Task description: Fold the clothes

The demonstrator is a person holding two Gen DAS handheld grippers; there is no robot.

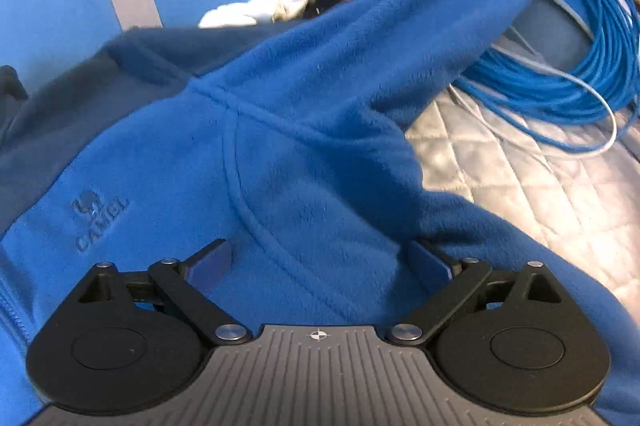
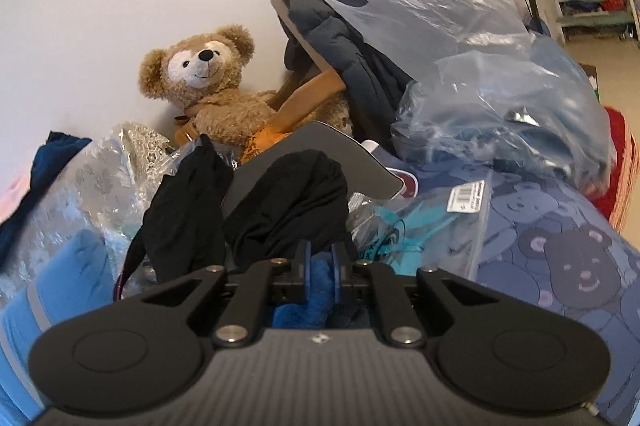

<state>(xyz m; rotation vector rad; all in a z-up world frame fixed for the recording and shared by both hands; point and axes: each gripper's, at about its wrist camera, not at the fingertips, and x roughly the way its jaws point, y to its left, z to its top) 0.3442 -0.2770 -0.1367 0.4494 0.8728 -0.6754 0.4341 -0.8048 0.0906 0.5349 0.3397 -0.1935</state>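
Fleece (image 1: pixel 304 153) bulges between the spread left fingers (image 1: pixel 212 260), while the right fingers (image 2: pixel 306 262) clamp a fold.

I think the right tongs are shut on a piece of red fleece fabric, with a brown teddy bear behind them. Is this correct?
Not quite: the fleece fabric is blue, not red. The right wrist view shows the right tongs shut on it, with the brown teddy bear behind.
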